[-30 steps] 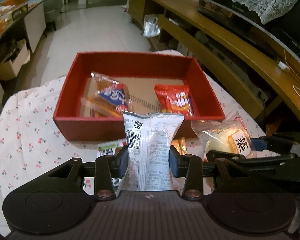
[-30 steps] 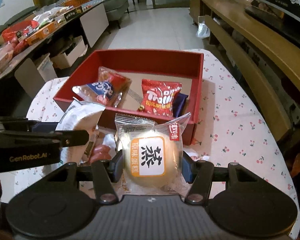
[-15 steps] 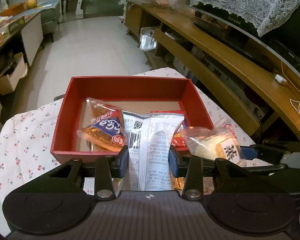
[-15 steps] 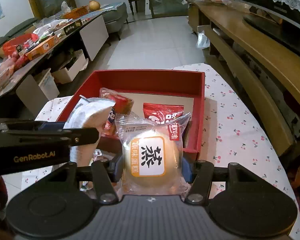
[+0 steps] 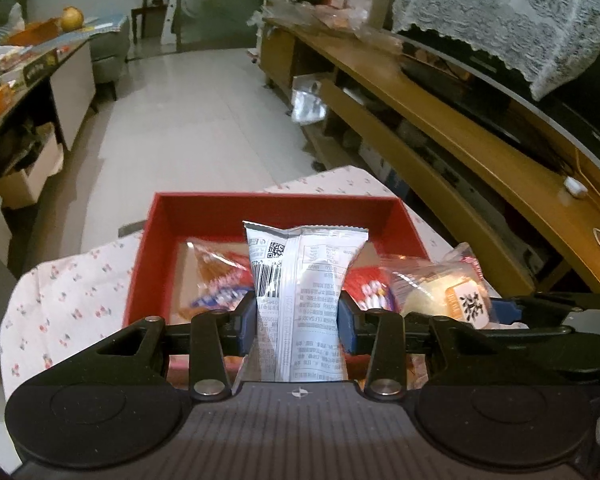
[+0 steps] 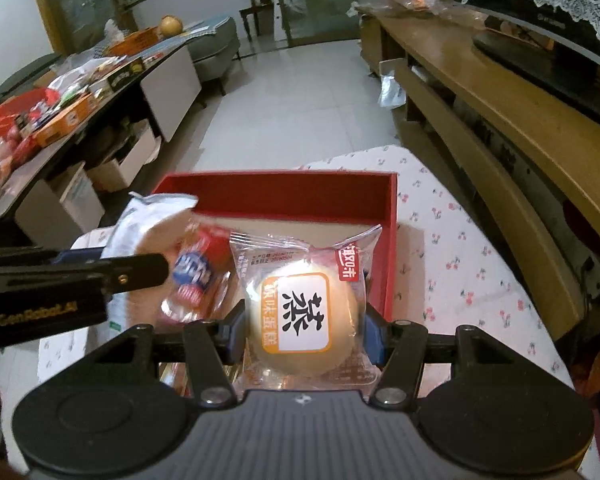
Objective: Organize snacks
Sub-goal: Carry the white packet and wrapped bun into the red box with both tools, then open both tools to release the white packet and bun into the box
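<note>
My left gripper (image 5: 298, 320) is shut on a white snack packet (image 5: 300, 280) and holds it upright above the near edge of the red box (image 5: 276, 206). My right gripper (image 6: 304, 330) is shut on a clear-wrapped round cake (image 6: 304, 312) with an orange label, also above the box's near edge (image 6: 292, 192). The cake shows in the left wrist view (image 5: 448, 292), and the white packet in the right wrist view (image 6: 148, 232). Inside the box lie a blue-and-red packet (image 6: 196, 280) and a red packet (image 5: 366, 290), both partly hidden.
The box sits on a table with a cherry-print cloth (image 6: 460, 248). A long wooden TV bench (image 5: 460, 132) runs along the right. A cluttered side table (image 6: 60, 112) stands at the left, with tiled floor (image 5: 180, 128) beyond.
Both grippers have risen and moved forward with their snacks, from in front of the box to above its near edge. The view now looks further into the room.
</note>
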`<state>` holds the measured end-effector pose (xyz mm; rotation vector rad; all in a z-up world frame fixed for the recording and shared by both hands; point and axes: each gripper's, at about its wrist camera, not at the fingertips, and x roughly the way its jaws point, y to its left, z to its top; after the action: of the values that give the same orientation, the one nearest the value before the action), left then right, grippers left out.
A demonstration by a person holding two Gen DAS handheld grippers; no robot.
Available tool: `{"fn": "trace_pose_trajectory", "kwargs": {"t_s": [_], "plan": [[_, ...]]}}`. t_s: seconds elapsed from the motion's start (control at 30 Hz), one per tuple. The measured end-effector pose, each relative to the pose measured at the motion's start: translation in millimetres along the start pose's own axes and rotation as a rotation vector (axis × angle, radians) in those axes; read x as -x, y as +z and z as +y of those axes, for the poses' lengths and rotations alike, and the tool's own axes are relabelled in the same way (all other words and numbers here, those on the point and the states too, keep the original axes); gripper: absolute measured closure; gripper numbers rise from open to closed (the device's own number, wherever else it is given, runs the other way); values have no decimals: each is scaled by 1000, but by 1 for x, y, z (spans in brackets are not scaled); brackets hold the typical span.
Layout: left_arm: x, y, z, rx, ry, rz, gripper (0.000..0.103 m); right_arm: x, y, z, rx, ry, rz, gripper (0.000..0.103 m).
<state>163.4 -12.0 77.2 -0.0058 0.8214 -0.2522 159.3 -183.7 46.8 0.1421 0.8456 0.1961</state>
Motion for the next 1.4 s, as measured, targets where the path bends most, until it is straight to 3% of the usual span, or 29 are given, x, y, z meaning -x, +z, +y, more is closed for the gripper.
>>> {"fn": "trace_pose_trajectory", "kwargs": {"t_s": [0.37, 0.73, 1.13, 1.4], "plan": [[-53, 28, 19, 4, 71, 26, 55, -56, 27, 2, 20, -36, 29, 34], [-92, 22, 22, -15, 110, 76, 53, -91, 31, 4, 43, -51, 61, 34], [-80, 25, 20, -11, 118, 46, 43, -82, 34, 4, 38, -51, 13, 33], [-66, 25, 23, 16, 109, 37, 42, -65, 35, 7, 38, -48, -12, 33]]}}
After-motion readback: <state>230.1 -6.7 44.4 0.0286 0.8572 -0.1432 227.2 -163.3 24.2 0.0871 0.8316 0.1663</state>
